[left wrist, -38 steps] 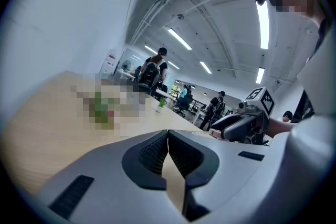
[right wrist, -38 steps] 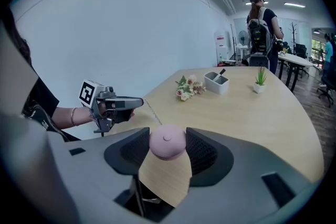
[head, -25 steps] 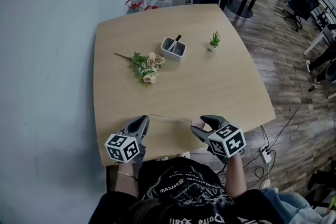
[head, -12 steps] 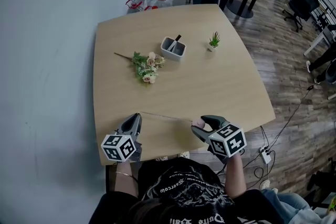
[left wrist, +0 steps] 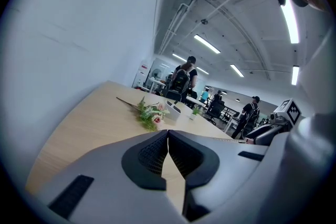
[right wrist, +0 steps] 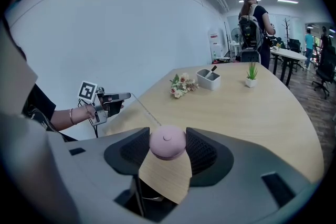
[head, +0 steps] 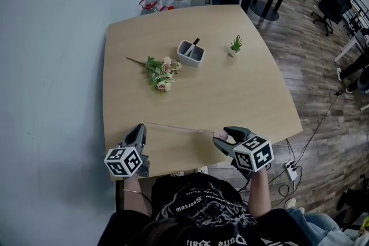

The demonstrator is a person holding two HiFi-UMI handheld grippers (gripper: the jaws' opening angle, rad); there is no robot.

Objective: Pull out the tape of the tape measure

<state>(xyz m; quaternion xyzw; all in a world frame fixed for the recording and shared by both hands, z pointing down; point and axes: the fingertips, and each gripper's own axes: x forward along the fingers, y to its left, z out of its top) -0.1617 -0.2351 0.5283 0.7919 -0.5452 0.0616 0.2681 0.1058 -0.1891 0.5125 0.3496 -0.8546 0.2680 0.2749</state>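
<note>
**Tape Drawn Out Between Two Tongs at Near Desk Edge**

Item under inspection: a round pink tape measure (right wrist: 167,142). It sits between the jaws of the right tongs (head: 222,136). They are clenched on it, and the right gripper view shows a pad pressed against each side of the case. In the head view this pair stands right of centre in the lower part of the frame, over the near edge of the desk (head: 242,89).

The left tongs (head: 140,128) stand at the lower left of the head view, over the same edge. The left gripper view shows their jaws closed tight, tip against tip. The thin tape (head: 179,128) runs in a nearly straight line from the pink case across to these tips and ends there, pinched between them. Its left end sits slightly higher in the frame than its right end. Whether the strip touches the desk top cannot be told. The two pairs of tongs are well apart, joined only by the tape.

The left marker cube (head: 123,162) and the right marker cube (head: 254,153) sit behind their respective jaws, nearest the person.

Other items on the desk lie in the upper middle of the head view, well apart from the tongs:
- A bunch of artificial flowers (head: 161,73) lies flat.
- A grey holder (head: 191,52) stands just to their upper right, with a dark pen in it.
- A small potted plant (head: 235,45) stands further right.

A pale wall (head: 52,66) fills the left of the frame.
</note>
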